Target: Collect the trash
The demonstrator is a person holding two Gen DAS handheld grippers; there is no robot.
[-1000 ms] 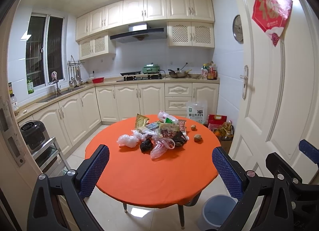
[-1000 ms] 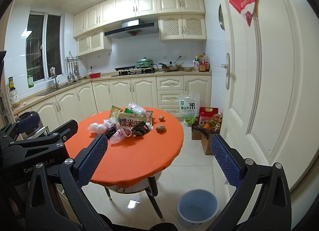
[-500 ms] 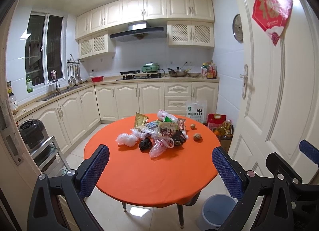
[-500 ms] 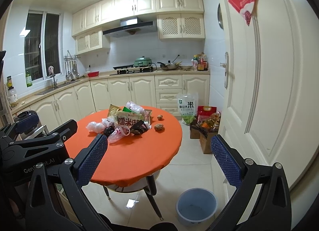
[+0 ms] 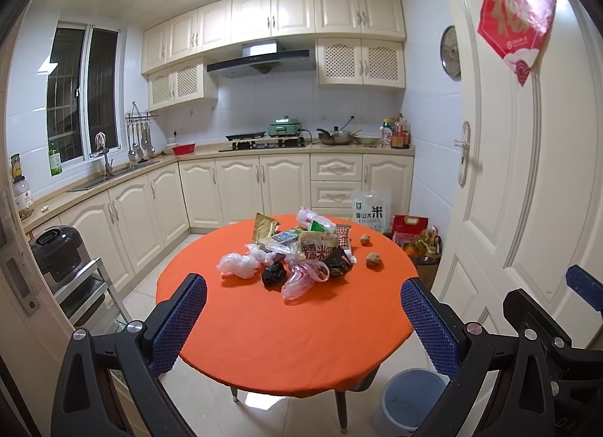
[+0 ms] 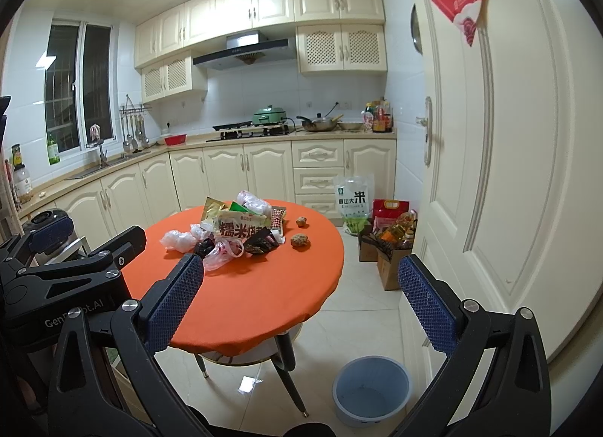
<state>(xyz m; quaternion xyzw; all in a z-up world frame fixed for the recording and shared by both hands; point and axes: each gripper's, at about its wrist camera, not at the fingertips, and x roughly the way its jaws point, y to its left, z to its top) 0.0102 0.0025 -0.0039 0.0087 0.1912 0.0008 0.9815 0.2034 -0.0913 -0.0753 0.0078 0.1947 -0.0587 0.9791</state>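
Now approaching: both hand-held grippers, left (image 5: 301,320) and right (image 6: 297,305), are hanging wide and empty.
Loose bags (image 5: 303,276) are lying heaped on the surface (image 5: 264,324); a careless pinch risks scattering neighbours past the bin (image 6: 371,390).

Orange cloth on the table (image 5: 286,327); pale blue bin (image 6: 371,390); cream cabinets (image 5: 241,188); blue dimpled pads (image 6: 427,301) on black tongs.

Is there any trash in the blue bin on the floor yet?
No, in the right wrist view the blue bin beside the table shows only its bare inside; the trash pile sits on the table.
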